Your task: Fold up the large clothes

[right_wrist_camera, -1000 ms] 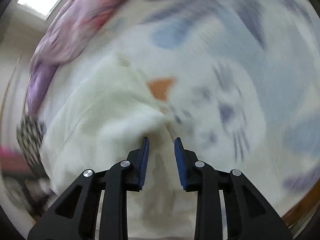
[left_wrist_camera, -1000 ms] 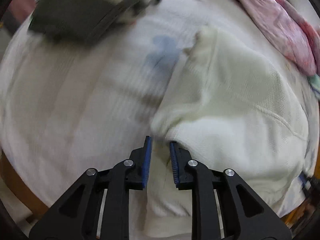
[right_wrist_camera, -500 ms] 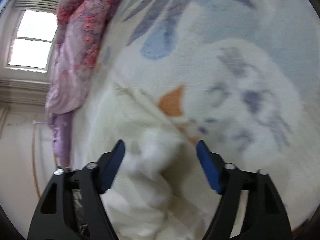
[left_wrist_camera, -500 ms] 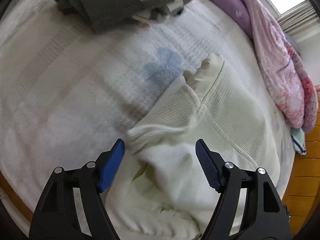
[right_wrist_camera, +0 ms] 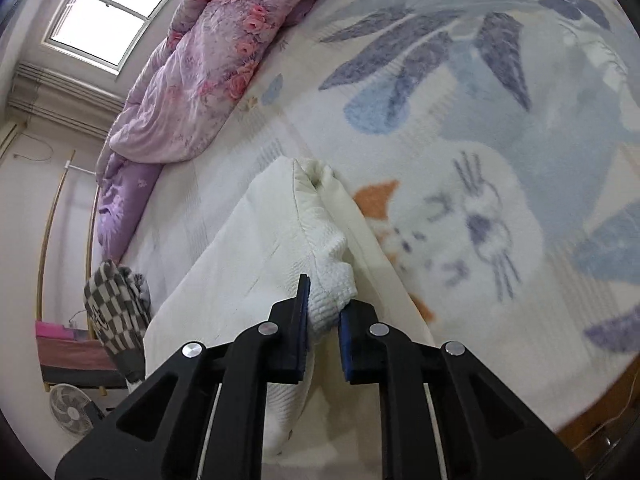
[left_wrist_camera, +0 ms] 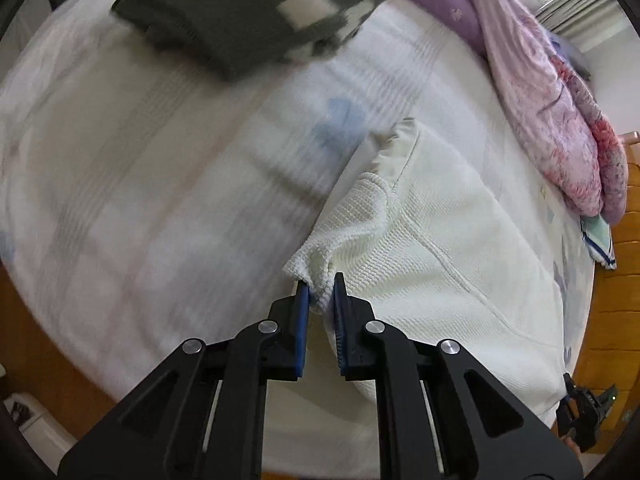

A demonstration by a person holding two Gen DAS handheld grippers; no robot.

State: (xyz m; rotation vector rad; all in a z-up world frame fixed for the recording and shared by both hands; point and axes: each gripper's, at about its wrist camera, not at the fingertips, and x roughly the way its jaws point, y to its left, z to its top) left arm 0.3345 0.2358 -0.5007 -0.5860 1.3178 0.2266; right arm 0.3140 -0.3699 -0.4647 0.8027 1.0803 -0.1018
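A cream waffle-knit garment (left_wrist_camera: pixel 432 248) lies partly folded on the bed. My left gripper (left_wrist_camera: pixel 320 284) is shut on a bunched corner of it at its left edge. In the right wrist view the same garment (right_wrist_camera: pixel 260 240) runs away from me, and my right gripper (right_wrist_camera: pixel 324 300) is shut on a bunched knit corner at its near right edge. Both corners are lifted slightly off the bed cover.
A folded grey-and-white checked blanket (left_wrist_camera: pixel 264 4) lies at the far side of the bed; it also shows in the right wrist view (right_wrist_camera: pixel 116 312). A pink floral quilt (left_wrist_camera: pixel 560 112) is heaped along the right edge. The printed bed cover (right_wrist_camera: pixel 480 140) spreads right. A fan (right_wrist_camera: pixel 70 410) stands on the floor.
Both grippers were wide open over the garment half a second ago; both have now closed on bunched corners of the cream knit. The left view has shifted a little.
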